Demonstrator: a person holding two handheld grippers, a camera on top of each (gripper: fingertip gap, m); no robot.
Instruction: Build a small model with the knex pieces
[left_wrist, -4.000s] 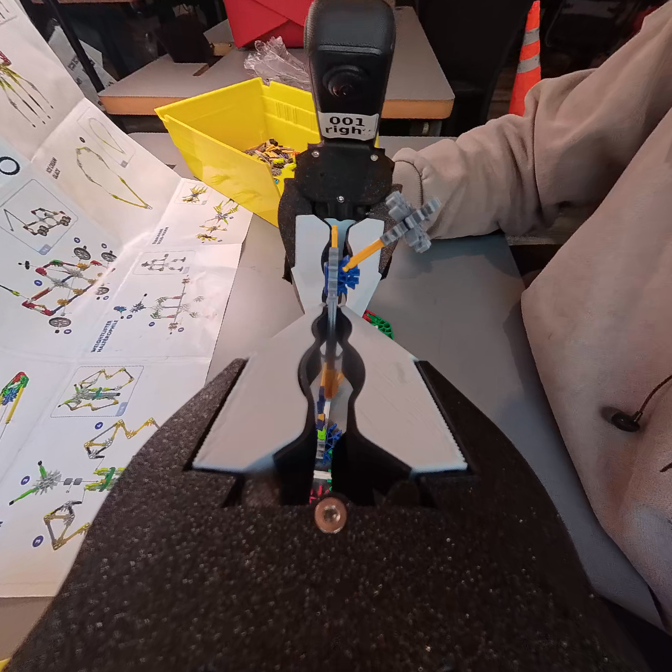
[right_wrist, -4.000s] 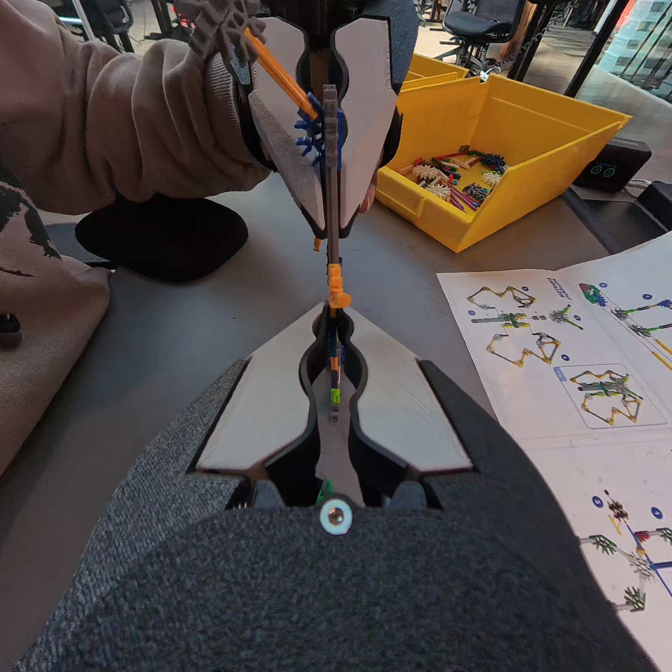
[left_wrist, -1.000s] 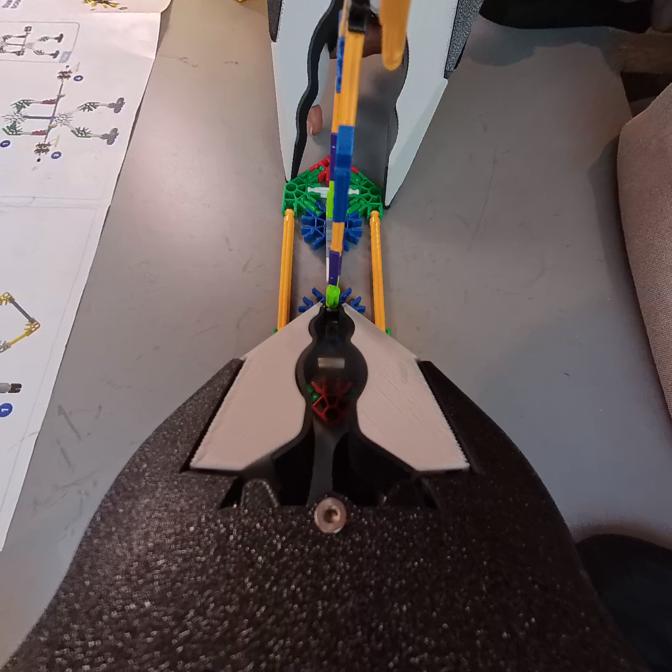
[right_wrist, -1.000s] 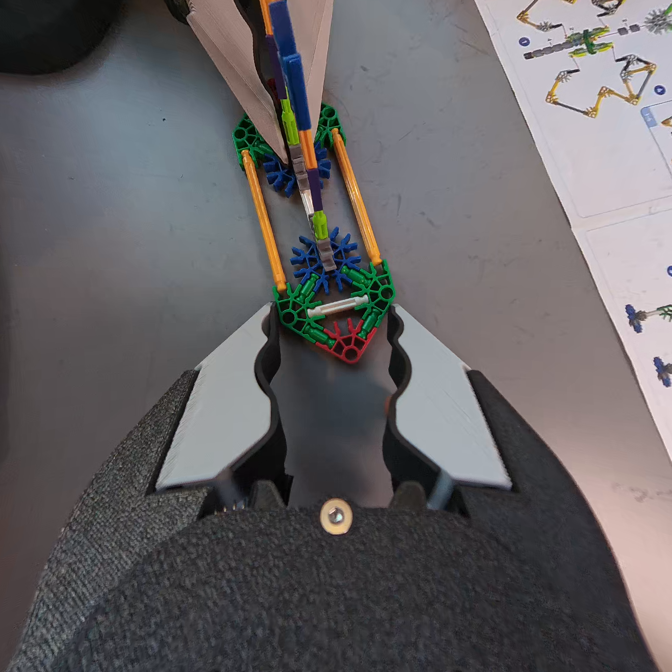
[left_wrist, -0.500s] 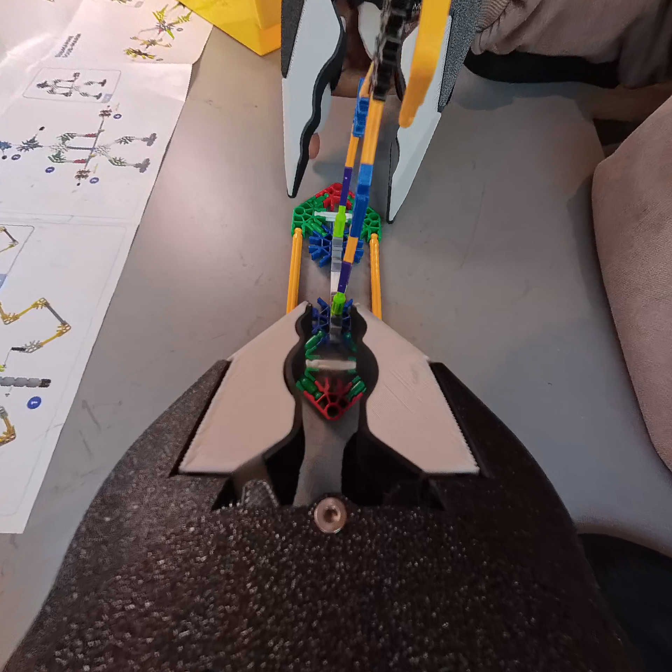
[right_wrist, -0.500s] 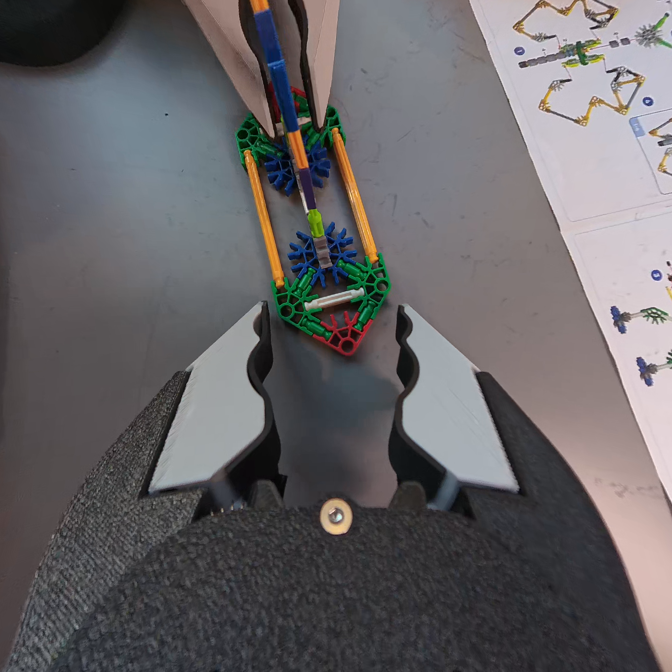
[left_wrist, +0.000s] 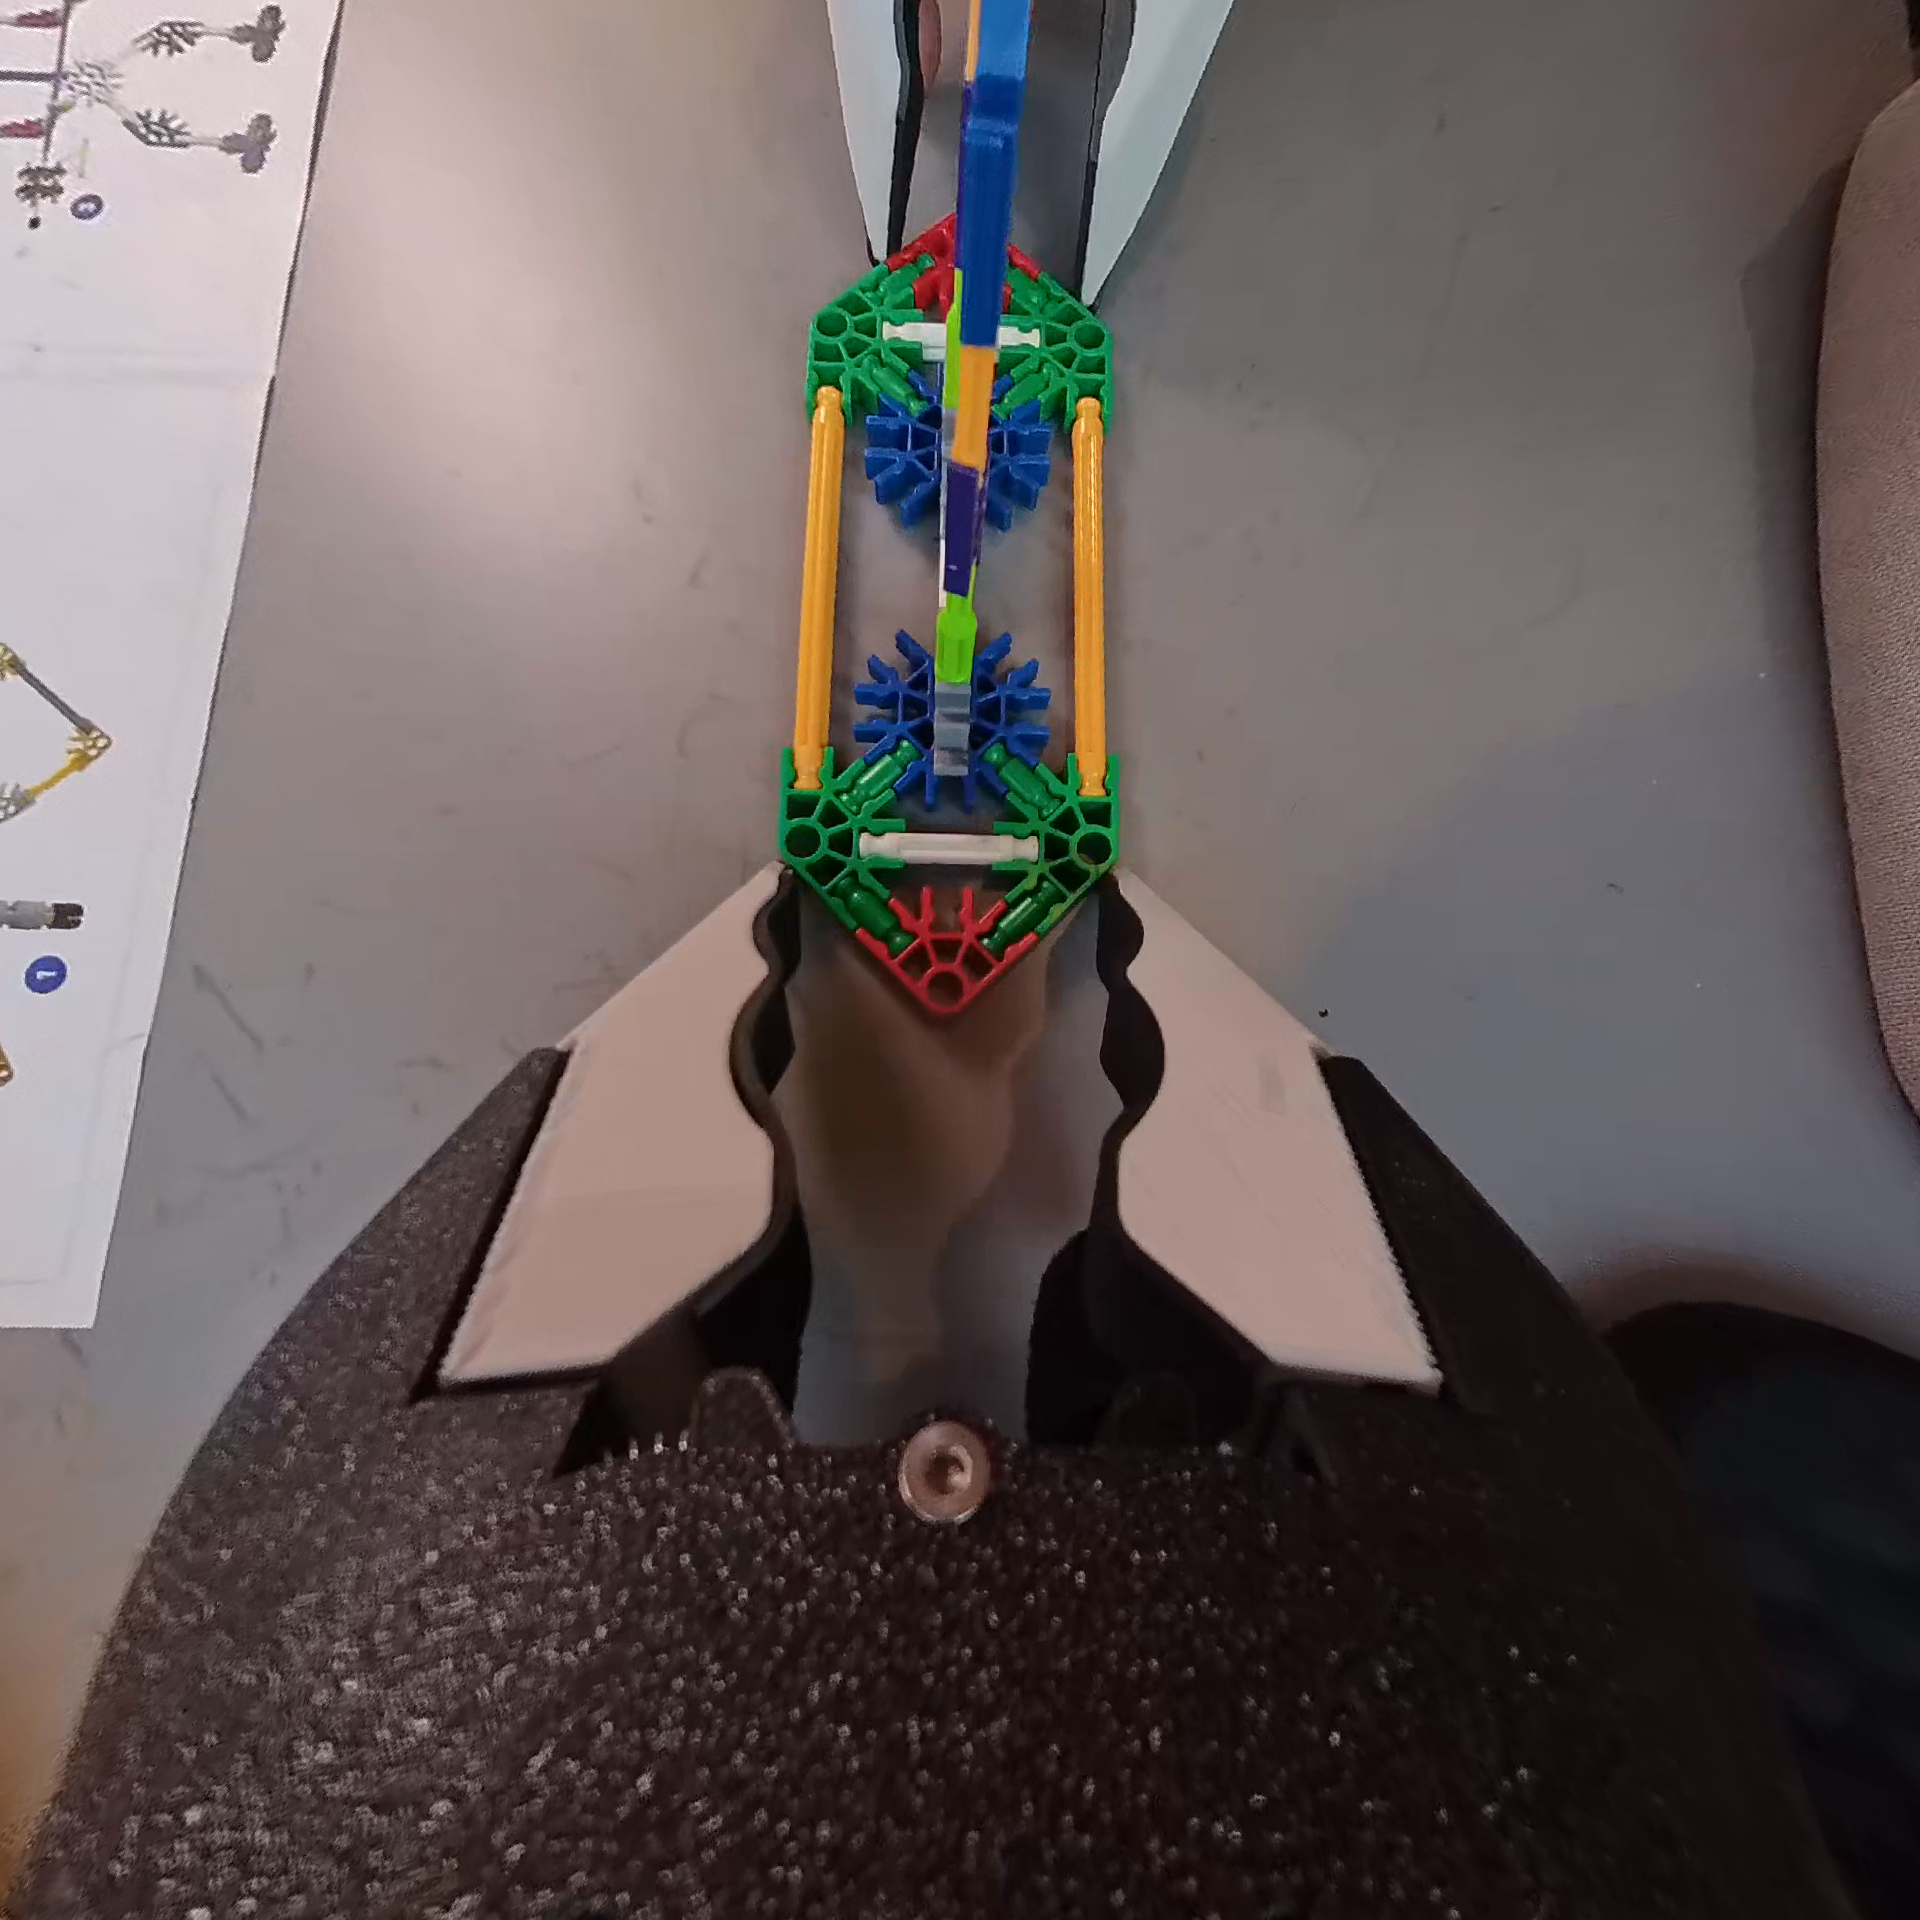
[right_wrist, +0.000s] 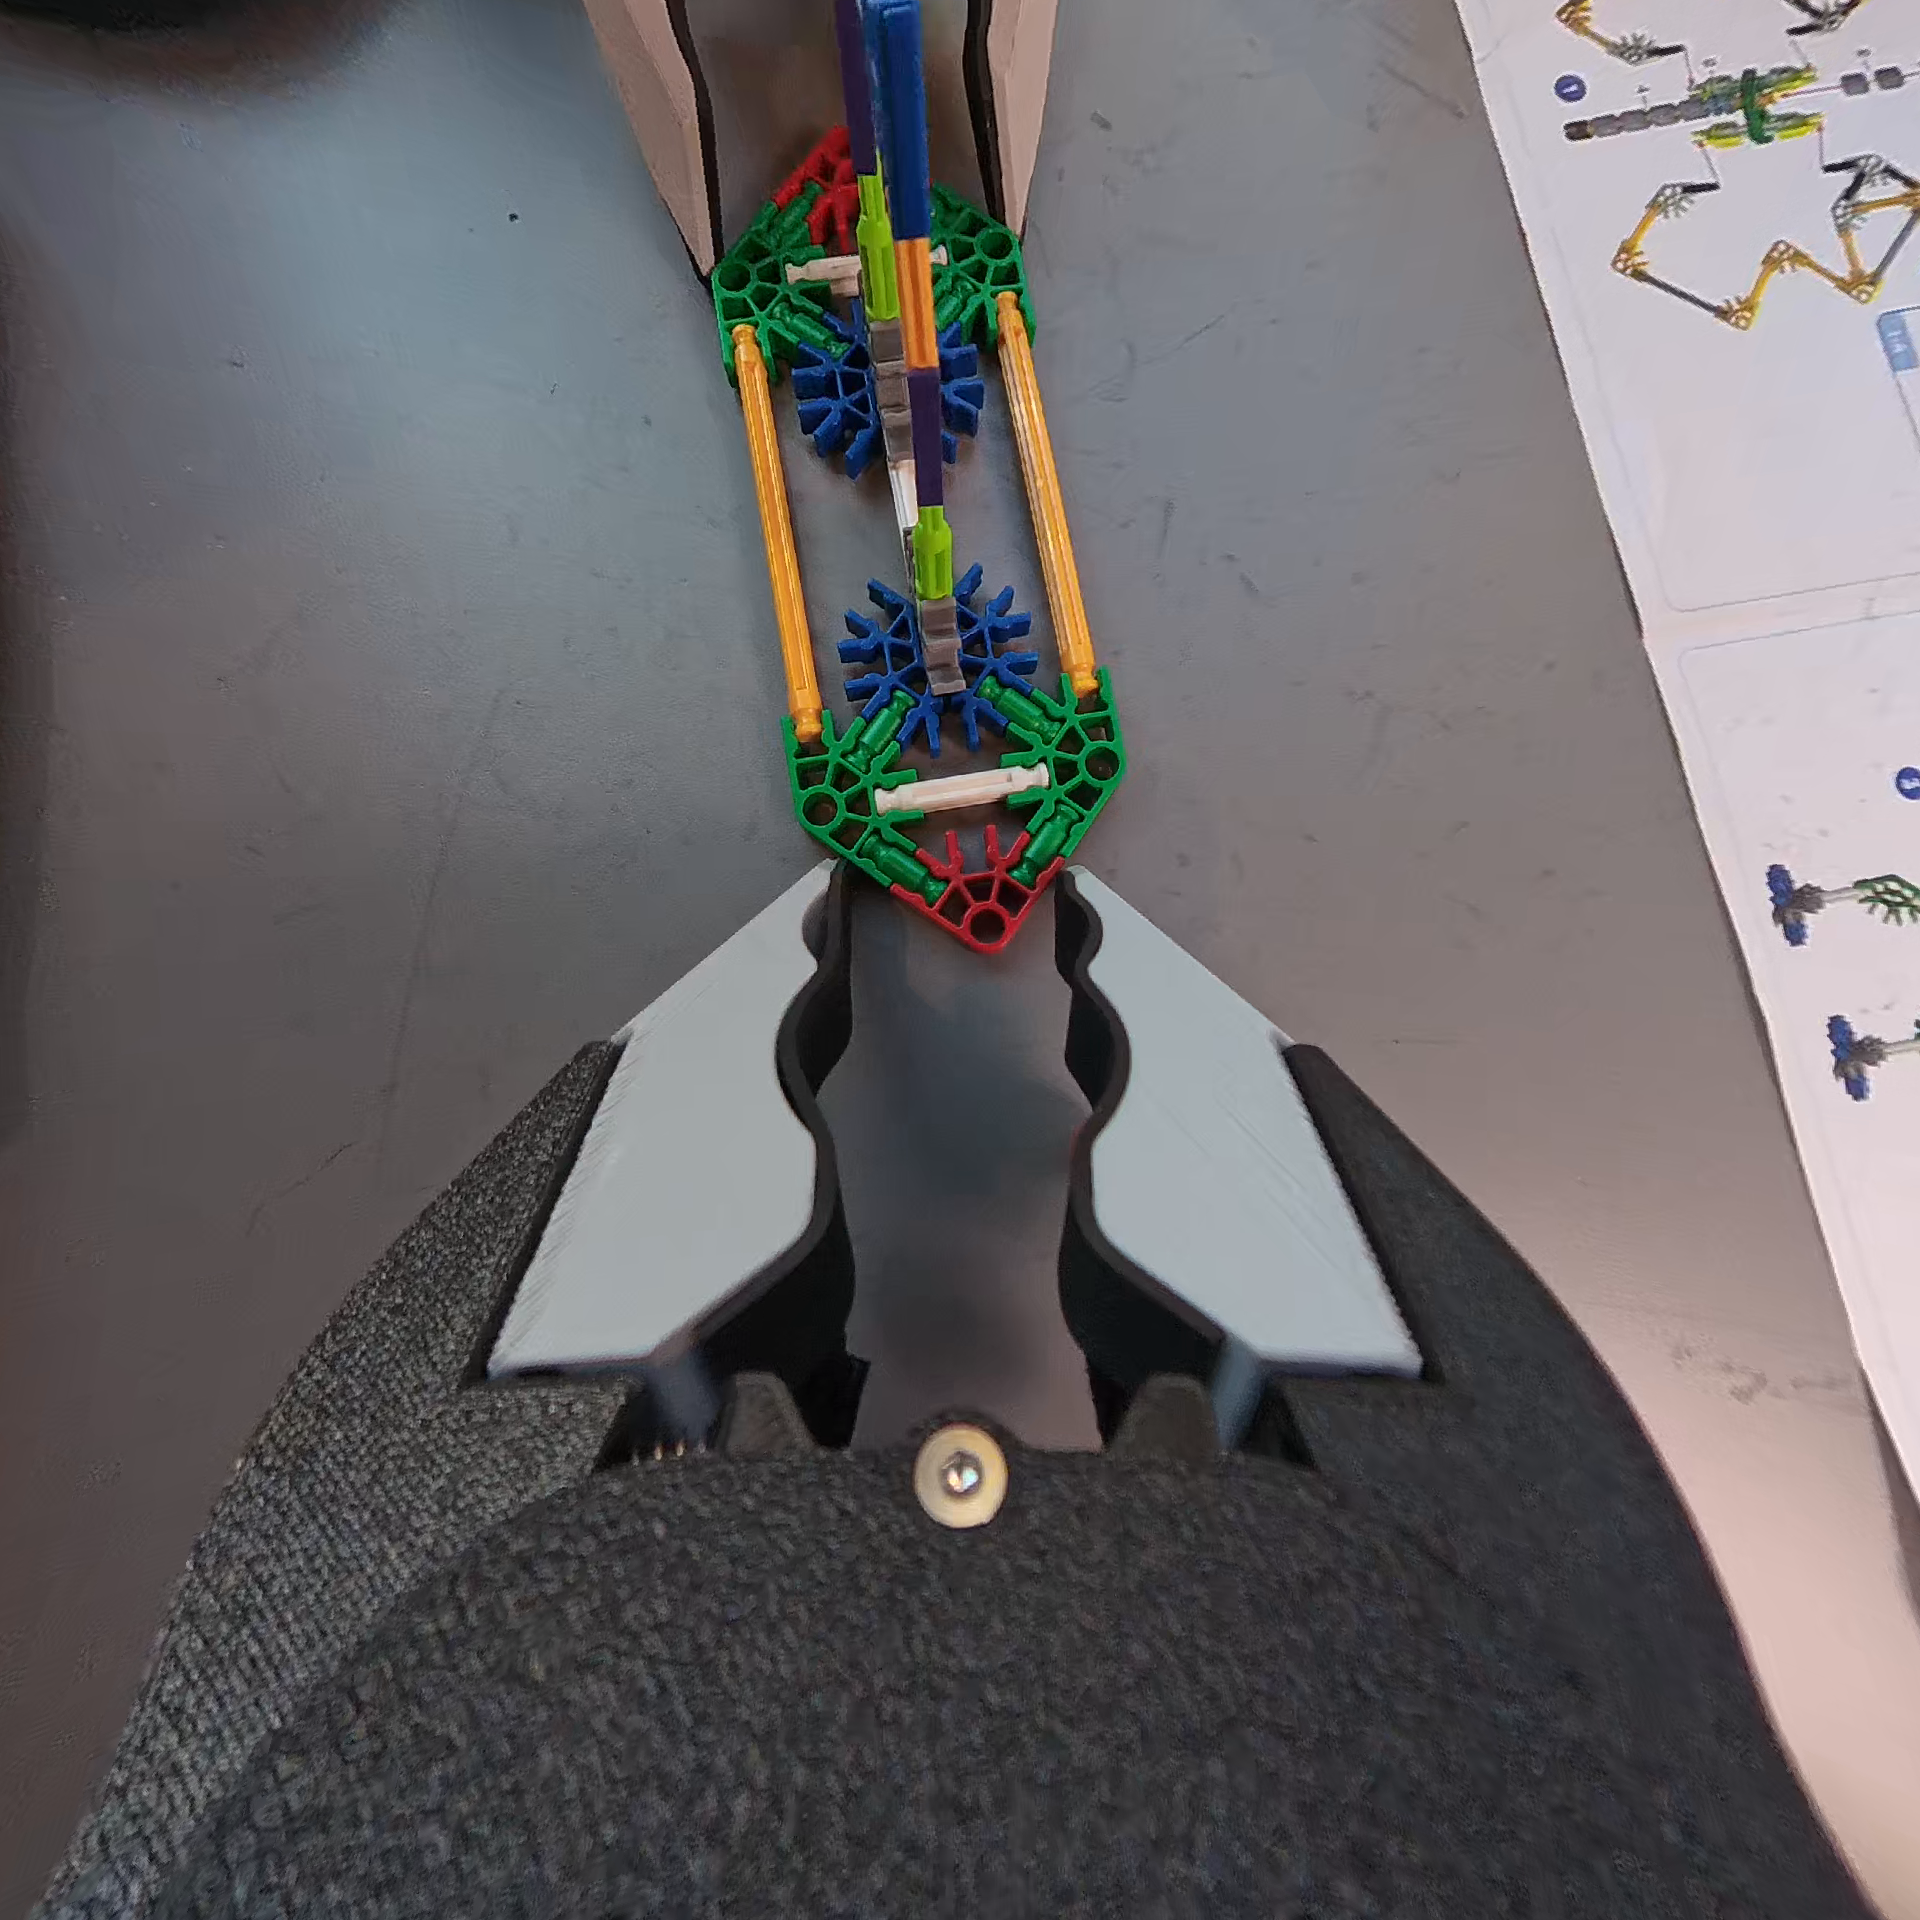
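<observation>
Currently listed: one flat toy frame of plastic rods and connectors (left_wrist: 951, 623), lying on a grey tabletop (left_wrist: 1455, 623). Two long yellow rods (left_wrist: 819, 582) form its sides; green connectors, a short white rod (left_wrist: 940, 845) and a red fan-shaped connector (left_wrist: 943, 951) close each end; two blue snowflake connectors (right_wrist: 935, 649) sit inside. A slim upright stack of blue, orange, purple, lime and grey pieces (right_wrist: 914, 343) rises from its middle.

Left gripper (left_wrist: 943, 888): jaws spread wide, holding nothing, tips just beside one red-tipped end.

Right gripper (right_wrist: 948, 878): likewise spread and empty, tips flanking the opposite end.

White printed instruction sheet (right_wrist: 1766, 468): flat on the tabletop, apart from the frame.
</observation>
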